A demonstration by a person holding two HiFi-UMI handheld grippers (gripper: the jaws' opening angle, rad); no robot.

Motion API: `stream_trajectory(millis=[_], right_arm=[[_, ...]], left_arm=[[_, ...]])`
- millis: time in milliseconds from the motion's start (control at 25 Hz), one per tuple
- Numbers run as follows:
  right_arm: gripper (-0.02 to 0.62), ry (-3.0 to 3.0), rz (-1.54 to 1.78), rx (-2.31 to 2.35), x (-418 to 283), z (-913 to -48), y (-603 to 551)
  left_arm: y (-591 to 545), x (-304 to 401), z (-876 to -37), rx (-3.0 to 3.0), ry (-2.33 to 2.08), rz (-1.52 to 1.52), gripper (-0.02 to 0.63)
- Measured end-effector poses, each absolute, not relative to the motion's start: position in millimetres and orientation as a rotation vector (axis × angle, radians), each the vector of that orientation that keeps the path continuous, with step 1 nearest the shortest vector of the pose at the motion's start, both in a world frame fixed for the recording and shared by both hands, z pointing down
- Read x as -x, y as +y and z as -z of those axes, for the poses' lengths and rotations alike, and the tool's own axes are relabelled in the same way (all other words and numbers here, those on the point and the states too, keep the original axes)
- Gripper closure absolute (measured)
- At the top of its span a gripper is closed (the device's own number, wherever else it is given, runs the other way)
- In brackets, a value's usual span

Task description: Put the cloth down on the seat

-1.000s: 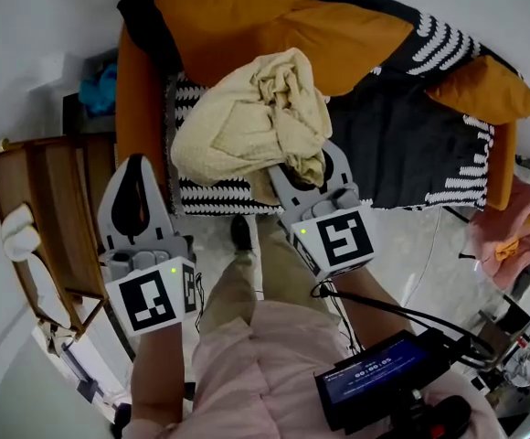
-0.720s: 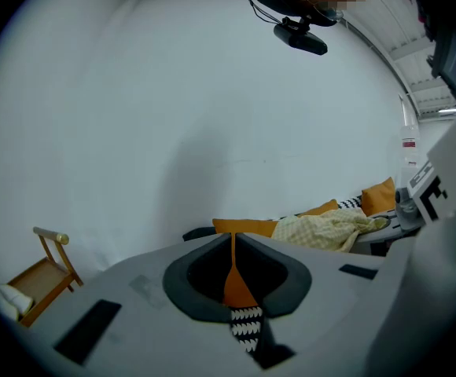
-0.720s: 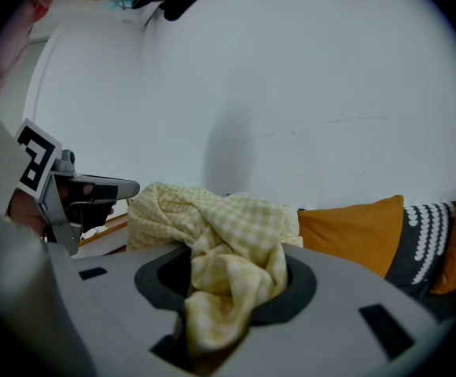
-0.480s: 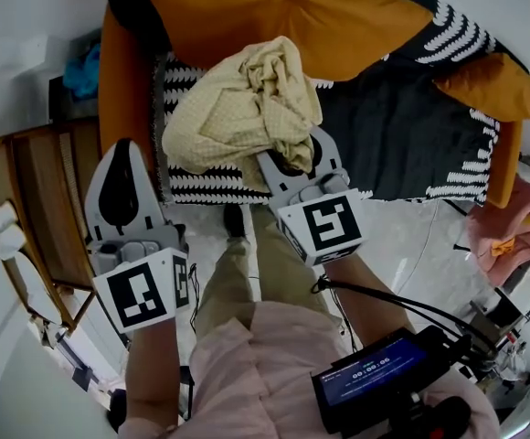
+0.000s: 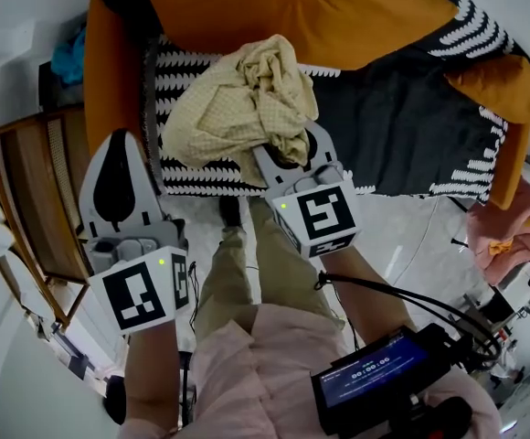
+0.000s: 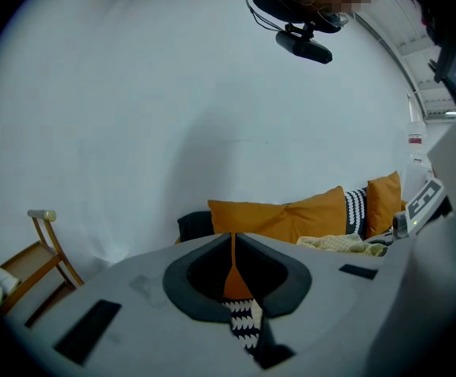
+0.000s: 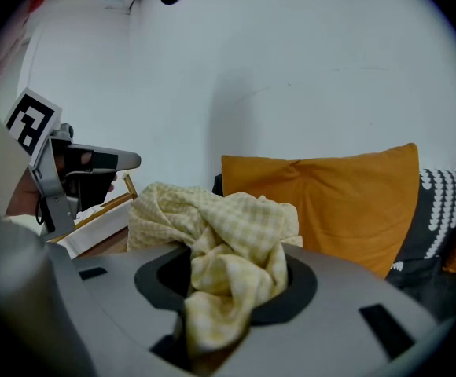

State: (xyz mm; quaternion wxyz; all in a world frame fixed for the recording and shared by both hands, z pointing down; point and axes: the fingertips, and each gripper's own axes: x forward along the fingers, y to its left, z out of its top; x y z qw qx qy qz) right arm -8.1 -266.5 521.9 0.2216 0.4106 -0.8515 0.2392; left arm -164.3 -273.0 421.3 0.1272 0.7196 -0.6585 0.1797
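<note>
Since a second ago the sofa has drawn closer under the head camera and both grippers sit a little lower and further left in the head view; the cloth remains bunched in the same grip. The right gripper [image 7: 228, 289] is clenched on the yellow checked cloth [image 7: 212, 226], a thick twist of fabric wedged between its jaws and spilling up over them; from above, the right gripper [image 5: 288, 149] has its tips buried under the bundle, and the cloth [image 5: 233, 108] billows out to the left of them, held in the air above the front left part of the sofa seat [image 5: 402, 135], not yet lying flat on it. The seat is covered by a black throw with white scalloped bands; behind it lean large orange cushions [image 5: 283, 16], with a smaller orange cushion [image 5: 507, 90] at the right end. The left gripper [image 6: 232, 250] is closed with nothing between its jaws, the tips meeting so that only a thin slit and a gap below them show the sofa beyond; in the head view the left gripper [image 5: 117, 154] hangs well to the left of the cloth, over the sofa's orange arm and just beside a wooden chair [image 5: 37, 208]. Below, the person's shoe [image 5: 230, 210] stands on the pale floor near the sofa's edge; a handheld screen [image 5: 375, 373] with cables sits at the lower right, and a pink heap of fabric [image 5: 512, 236] lies at the far right.
</note>
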Motion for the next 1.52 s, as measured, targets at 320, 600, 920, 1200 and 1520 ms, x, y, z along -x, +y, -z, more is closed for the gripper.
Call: stream_trajectory(millis=[320, 600, 920, 1200, 1520], right_arm=[[0.427, -2.301, -0.682, -1.119, 8, -563, -273], [0.426, -2.253, -0.691, -1.108, 10, -600, -281], [0.414, -2.200, -0.706, -1.085, 8, -624, -280], [0.344, -2.150, -0.716, -1.038, 7, -638, -275], [0.181, -2.075, -0.745, -0.908, 9, -659, -256]], left_arm=[[-281, 163, -452, -2.078, -1.880, -0.553, 0.583], [-289, 167, -475, -2.069, -1.860, -0.560, 0.583], [-283, 164, -483, -2.054, -1.834, -0.589, 0.583], [-286, 163, -482, -2.056, -1.833, -0.588, 0.583], [-284, 162, -482, -2.061, -1.826, -0.598, 0.583]])
